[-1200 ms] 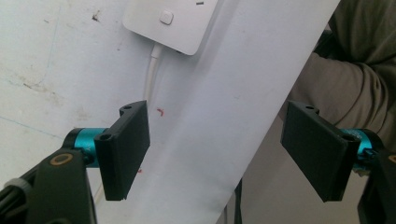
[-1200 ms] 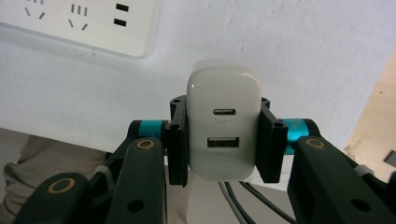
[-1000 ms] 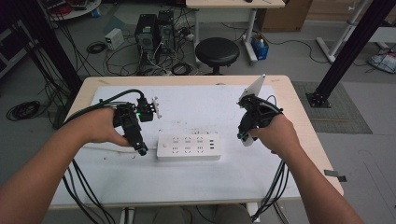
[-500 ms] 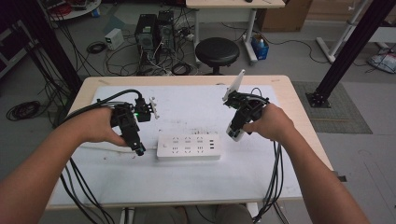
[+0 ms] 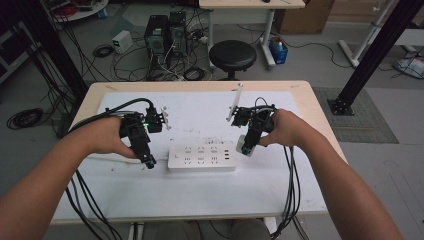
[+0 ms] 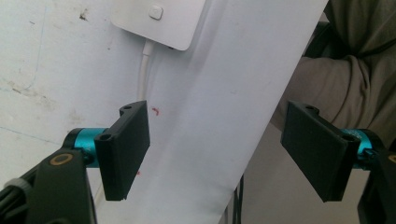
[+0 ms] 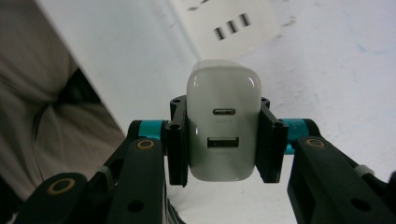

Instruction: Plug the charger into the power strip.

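Note:
A white power strip (image 5: 201, 157) lies flat at the middle of the white table (image 5: 210, 200); its end with a button (image 6: 156, 18) and its USB slots (image 7: 231, 23) appear in the gripper views. My right gripper (image 5: 247, 145) is shut on a white USB charger (image 7: 223, 128), held just off the strip's right end with its two ports facing the camera. My left gripper (image 5: 147, 159) stands open at the strip's left end, its jaws wide apart with nothing between them (image 6: 217, 154). The strip's white cord (image 6: 144, 70) runs past the left jaw.
Black cables (image 5: 90, 200) trail from both grippers over the table's front edge. A black stool (image 5: 232, 55), computer towers (image 5: 162, 35) and loose floor cables lie beyond the far edge. The person's lap (image 6: 345, 70) is below the front edge.
My right gripper has carried the charger leftward and down, from the table's right side to the strip's right end. The left gripper has stayed in place.

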`<state>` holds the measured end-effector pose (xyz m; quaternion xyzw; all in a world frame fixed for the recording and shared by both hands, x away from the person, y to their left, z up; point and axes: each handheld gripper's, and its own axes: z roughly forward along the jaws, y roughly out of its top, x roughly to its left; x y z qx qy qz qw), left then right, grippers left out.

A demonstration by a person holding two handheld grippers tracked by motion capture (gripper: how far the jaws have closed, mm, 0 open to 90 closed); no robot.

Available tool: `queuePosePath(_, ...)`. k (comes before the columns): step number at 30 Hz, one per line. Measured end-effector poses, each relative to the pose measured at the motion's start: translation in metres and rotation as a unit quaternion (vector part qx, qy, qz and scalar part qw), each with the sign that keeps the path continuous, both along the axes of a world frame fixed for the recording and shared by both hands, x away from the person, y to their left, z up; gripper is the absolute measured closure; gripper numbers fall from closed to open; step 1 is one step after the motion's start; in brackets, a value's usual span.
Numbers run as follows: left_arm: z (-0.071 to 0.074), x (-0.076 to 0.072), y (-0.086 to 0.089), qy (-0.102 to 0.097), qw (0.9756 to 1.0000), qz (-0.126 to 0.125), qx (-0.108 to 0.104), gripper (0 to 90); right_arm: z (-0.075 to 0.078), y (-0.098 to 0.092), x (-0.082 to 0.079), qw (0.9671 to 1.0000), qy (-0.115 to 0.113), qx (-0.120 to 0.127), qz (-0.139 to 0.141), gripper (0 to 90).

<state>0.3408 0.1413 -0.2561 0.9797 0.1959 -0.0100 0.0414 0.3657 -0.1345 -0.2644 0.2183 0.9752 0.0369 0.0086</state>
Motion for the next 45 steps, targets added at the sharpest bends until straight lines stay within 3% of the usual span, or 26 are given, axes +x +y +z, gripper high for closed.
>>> queuePosePath(2,0.000,0.000,0.000,0.001,1.0000,-0.002,0.002,24.0,-0.002,0.004,-0.003,0.9992,0.009,-0.020,0.034,61.8)
queuePosePath(4,0.000,0.000,0.000,0.000,1.0000,-0.004,0.001,24.0,-0.002,0.007,-0.004,0.9985,0.014,-0.024,0.047,61.8)
queuePosePath(8,0.000,0.000,-0.001,0.000,1.0000,-0.009,0.002,24.0,0.000,0.017,-0.007,0.9960,0.006,-0.029,0.085,61.8)
queuePosePath(9,0.000,-0.001,-0.001,0.001,1.0000,-0.009,0.003,24.0,-0.001,0.021,-0.010,0.9931,-0.001,-0.032,0.113,61.8)
queuePosePath(15,0.000,0.000,0.000,0.007,0.9999,-0.015,0.003,24.0,-0.007,0.035,-0.010,0.9848,-0.008,-0.037,0.170,61.8)
queuePosePath(21,0.001,-0.002,0.000,-0.001,0.9998,-0.015,0.010,24.0,-0.012,0.047,0.004,0.9822,-0.005,-0.020,0.187,61.8)
queuePosePath(24,0.001,-0.002,0.000,0.007,0.9998,-0.015,0.012,24.0,-0.023,0.060,0.015,0.9800,-0.008,-0.025,0.197,61.8)
queuePosePath(28,0.001,-0.003,0.001,0.009,0.9998,-0.015,0.014,24.0,-0.033,0.067,0.024,0.9806,-0.007,-0.023,0.194,61.9)
queuePosePath(32,0.002,-0.005,0.002,0.012,0.9997,-0.016,0.016,24.0,-0.051,0.078,0.038,0.9781,-0.006,-0.027,0.206,61.9)
queuePosePath(45,-0.002,-0.004,0.007,0.015,0.9996,-0.021,0.014,24.0,-0.071,0.082,0.055,0.9788,-0.003,-0.014,0.204,61.9)
